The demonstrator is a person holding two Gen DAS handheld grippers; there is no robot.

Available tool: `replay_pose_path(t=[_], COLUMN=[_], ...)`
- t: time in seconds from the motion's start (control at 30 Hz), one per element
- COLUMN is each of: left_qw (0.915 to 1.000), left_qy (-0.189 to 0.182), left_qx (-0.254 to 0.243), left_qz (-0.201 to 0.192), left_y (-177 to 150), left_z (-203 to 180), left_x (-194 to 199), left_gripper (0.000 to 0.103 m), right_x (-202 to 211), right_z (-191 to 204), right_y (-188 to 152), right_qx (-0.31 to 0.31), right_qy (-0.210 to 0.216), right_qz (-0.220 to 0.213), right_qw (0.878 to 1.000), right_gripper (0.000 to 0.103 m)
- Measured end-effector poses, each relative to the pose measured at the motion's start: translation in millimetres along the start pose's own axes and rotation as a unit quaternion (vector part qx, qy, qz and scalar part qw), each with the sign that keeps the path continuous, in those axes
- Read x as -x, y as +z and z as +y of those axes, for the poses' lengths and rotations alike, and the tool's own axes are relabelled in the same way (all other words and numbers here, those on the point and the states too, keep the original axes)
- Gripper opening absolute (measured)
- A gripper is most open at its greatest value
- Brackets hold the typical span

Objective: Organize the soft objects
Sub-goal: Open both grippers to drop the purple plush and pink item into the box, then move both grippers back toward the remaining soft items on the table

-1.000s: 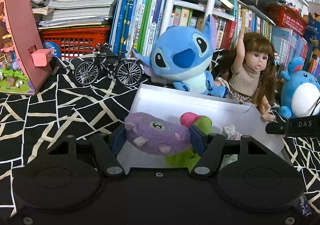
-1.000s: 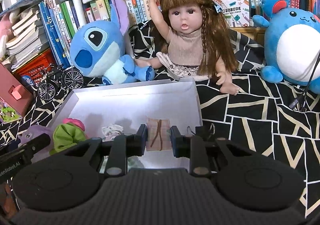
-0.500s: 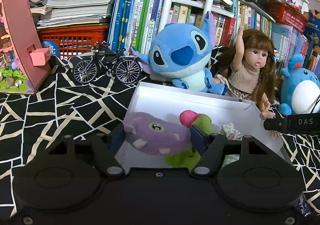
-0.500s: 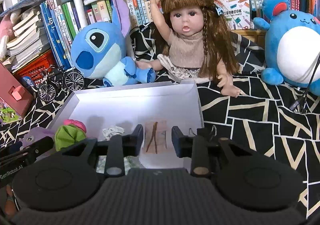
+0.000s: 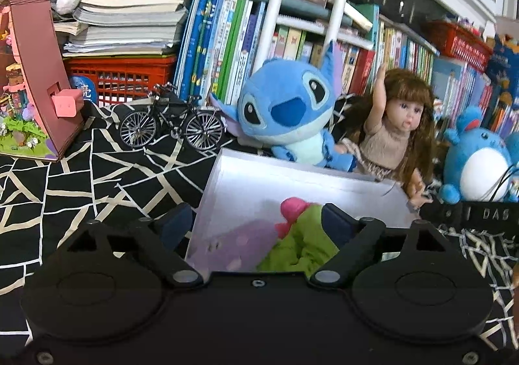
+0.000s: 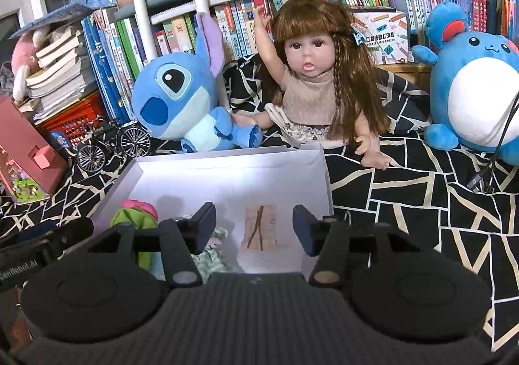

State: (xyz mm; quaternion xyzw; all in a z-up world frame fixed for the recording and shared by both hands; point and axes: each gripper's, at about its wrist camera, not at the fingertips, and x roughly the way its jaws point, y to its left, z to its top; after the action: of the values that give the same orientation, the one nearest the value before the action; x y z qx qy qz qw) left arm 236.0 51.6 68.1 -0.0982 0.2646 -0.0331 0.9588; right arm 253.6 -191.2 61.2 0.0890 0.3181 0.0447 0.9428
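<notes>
A white box (image 5: 292, 170) sits on the patterned cloth. In it a purple plush toy (image 5: 233, 248) lies low beside a green and pink soft toy (image 5: 301, 245). My left gripper (image 5: 256, 225) hangs over them, its jaws opening wide, with neither pad pressing on the purple toy. In the right wrist view the box (image 6: 227, 159) also holds a tan cloth piece (image 6: 259, 228) lying flat, a floral cloth (image 6: 211, 254) and the green and pink toy (image 6: 133, 215). My right gripper (image 6: 253, 227) stands over the tan cloth with its jaws opening and clear of it.
Behind the box sit a blue long-eared plush (image 6: 181, 102), a doll (image 6: 311, 89) and a round blue plush (image 6: 473, 89). A toy bicycle (image 5: 172, 125), a pink model house (image 5: 35, 82), a red basket (image 5: 123, 76) and shelved books fill the left and back.
Both pairs of jaws have spread apart. The purple toy has dropped from the left pads lower into the box. The right pads have let go of the tan cloth, which lies on the box floor.
</notes>
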Motion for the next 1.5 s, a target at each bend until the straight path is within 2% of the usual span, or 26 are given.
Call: replay_pose_path(t=[0.13,0.43,0.87,1.5], left_qw=[0.9999,0.9993,0.9983,0.9983], left_qy=[-0.003,-0.017,-0.038,-0.025], left_qx=[-0.001,-0.017,-0.037,-0.048], left_qz=[-0.011,-0.028,-0.026,-0.019], left_y=[4,-4,-31,-70], left_z=[-2,-11,-20,-14], left_x=[12,39,75,107], left_gripper=[0.090,0.092,0.092,0.093], right_x=[10,39,82,101], right_z=[-1,-3,9,20], right_y=[-1,-8,-43,-90], right_qx=[-0.004,-0.005,0.050,0.074], right_qy=[0.010,0.043,0.057,0.069], right_qz=[-0.010,-0.034,-0.081,-0.088], right_qw=[1.000,0.998,0.994,0.991], right_gripper=[0.075,0.081,0.088,0.092])
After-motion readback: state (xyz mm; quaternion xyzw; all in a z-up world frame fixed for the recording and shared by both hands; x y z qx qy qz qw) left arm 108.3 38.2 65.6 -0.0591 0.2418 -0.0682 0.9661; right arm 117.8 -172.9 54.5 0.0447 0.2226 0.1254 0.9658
